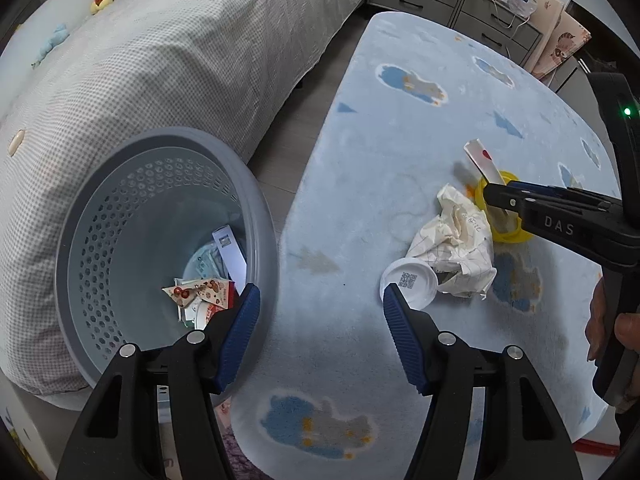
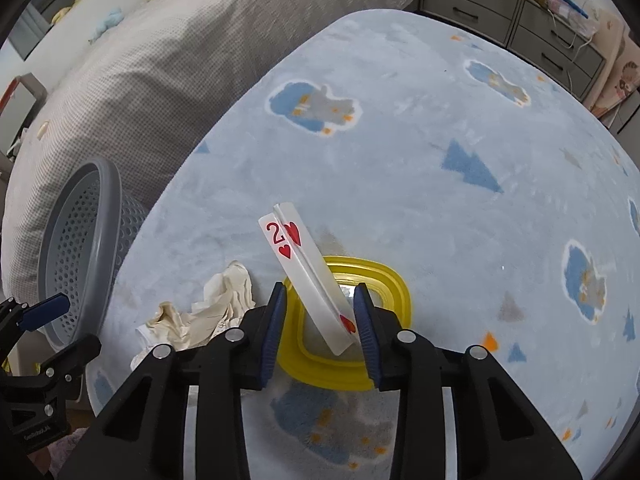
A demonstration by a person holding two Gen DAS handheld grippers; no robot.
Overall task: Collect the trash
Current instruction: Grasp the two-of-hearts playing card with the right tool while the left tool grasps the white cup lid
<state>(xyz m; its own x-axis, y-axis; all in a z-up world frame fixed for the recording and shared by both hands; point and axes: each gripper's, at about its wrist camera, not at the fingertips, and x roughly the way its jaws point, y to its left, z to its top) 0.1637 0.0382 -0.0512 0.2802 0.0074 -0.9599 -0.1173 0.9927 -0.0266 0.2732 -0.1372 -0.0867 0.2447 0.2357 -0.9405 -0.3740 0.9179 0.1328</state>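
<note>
Right gripper fingers pinch the folded card; keep them tight, carry to bin. Left gripper wide, empty.

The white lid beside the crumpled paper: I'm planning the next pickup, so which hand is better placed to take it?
Left. The left tongs stand open with one tip right at the white lid. The right tongs are busy around the folded playing card over the yellow lid.
</note>
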